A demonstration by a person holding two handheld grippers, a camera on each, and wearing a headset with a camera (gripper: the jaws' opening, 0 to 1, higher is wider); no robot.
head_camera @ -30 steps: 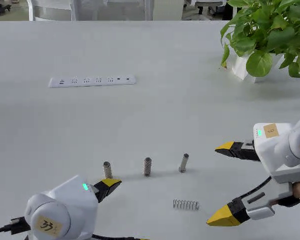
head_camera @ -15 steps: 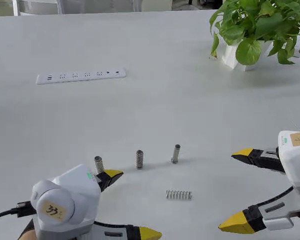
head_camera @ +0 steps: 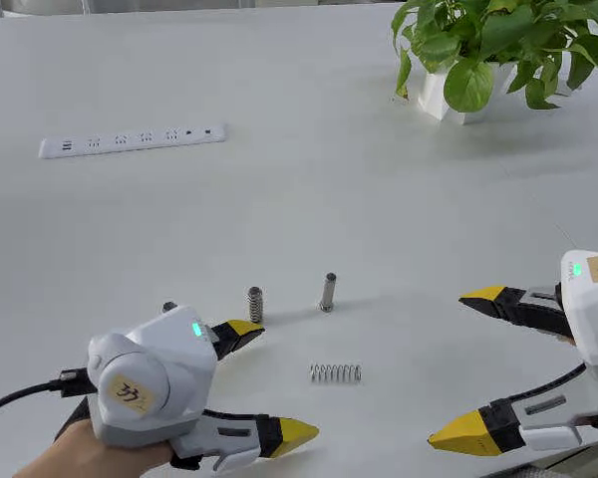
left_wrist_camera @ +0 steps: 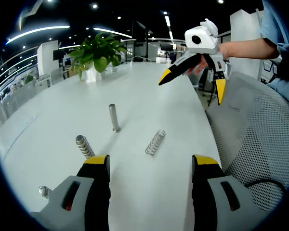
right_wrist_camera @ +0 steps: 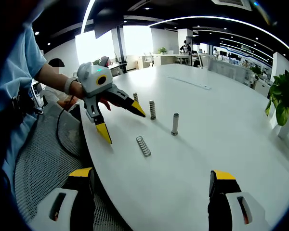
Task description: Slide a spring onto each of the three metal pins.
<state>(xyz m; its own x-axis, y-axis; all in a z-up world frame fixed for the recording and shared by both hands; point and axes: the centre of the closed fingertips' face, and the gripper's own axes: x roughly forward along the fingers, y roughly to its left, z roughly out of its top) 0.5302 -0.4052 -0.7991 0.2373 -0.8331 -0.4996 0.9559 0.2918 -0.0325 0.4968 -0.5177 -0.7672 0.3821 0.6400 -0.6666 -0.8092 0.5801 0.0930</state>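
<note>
Head view, items on your surface (head_camera: 359, 199): white power strip (head_camera: 132, 140) at far left; potted plant (head_camera: 478, 50) at far right. Three pins stand in a row. The leftmost pin (head_camera: 169, 307) is mostly hidden behind your left gripper (head_camera: 286, 378). The middle pin (head_camera: 255, 304) carries a spring. The right pin (head_camera: 327, 292) is bare and upright. The loose spring (head_camera: 336, 372) lies flat near the right pin, on your side of it.

Labels: the handwritten sticker on the left gripper reads roughly "33"; the right gripper (head_camera: 448, 366) sticker is too small to read.

Jaws: both pairs spread wide, holding nothing. The loose spring sits between the two grippers, apart from both and nearer your left jaws' tips.
</note>
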